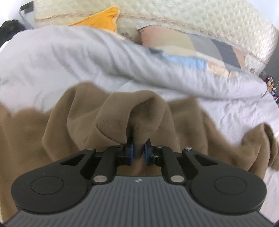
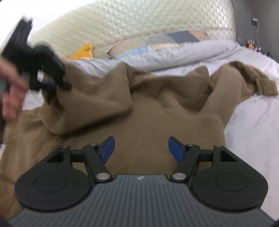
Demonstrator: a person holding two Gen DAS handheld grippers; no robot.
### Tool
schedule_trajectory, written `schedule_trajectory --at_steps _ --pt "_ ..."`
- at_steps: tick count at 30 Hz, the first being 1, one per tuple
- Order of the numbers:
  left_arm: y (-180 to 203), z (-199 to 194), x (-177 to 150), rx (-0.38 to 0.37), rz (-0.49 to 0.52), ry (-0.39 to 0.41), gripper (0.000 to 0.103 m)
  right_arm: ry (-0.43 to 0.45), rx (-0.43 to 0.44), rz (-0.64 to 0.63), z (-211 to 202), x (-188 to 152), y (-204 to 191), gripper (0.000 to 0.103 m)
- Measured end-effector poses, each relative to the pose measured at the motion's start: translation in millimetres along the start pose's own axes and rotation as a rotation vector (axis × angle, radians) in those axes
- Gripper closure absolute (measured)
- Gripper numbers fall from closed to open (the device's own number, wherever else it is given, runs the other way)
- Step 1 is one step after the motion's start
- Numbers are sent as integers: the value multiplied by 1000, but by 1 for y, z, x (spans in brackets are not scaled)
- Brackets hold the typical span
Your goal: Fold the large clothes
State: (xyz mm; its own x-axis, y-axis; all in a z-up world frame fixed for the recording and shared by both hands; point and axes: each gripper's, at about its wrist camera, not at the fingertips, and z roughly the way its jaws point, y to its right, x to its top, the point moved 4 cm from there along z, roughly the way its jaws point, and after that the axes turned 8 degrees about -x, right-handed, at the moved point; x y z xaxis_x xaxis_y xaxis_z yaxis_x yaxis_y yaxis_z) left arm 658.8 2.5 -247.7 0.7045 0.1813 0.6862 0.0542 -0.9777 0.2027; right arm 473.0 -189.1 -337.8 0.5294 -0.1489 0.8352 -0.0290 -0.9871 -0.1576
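A large tan brown garment [image 1: 69, 122] lies rumpled on a bed with a pale grey duvet [image 1: 52, 57]. My left gripper [image 1: 139, 153] is shut on a bunched fold of the tan garment, which drapes over the blue pads. In the right wrist view the same garment [image 2: 148, 122] spreads across the bed, and my left gripper [image 2: 52, 83] shows at the far left, held by a hand and lifting a fold. My right gripper [image 2: 141, 150] is open and empty just above the flat middle of the garment.
A quilted cream headboard [image 1: 191, 15] stands behind. A patchwork pillow [image 1: 200, 47] and an orange cushion [image 1: 104, 17] lie at the head of the bed. White bedsheet [image 2: 252, 131] shows to the right of the garment. Small items stand on a shelf at far right [image 2: 251, 43].
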Motion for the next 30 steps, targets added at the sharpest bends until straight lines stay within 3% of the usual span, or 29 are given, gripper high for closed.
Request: schedule_trajectory --at_steps 6,13,18,23,27,30 --pt "29 12 104 39 105 130 91 -4 -15 100 13 3 6 32" --pt "43 97 186 147 170 238 91 74 0 71 34 12 -17 33" --pt "28 165 211 212 144 280 91 74 8 83 51 7 -16 33" --pt "6 218 225 235 79 253 90 87 25 55 65 6 -22 31" --pt "6 232 234 246 97 227 89 84 42 61 73 3 -21 31" --pt "3 224 233 217 34 220 88 85 58 75 75 3 -18 31"
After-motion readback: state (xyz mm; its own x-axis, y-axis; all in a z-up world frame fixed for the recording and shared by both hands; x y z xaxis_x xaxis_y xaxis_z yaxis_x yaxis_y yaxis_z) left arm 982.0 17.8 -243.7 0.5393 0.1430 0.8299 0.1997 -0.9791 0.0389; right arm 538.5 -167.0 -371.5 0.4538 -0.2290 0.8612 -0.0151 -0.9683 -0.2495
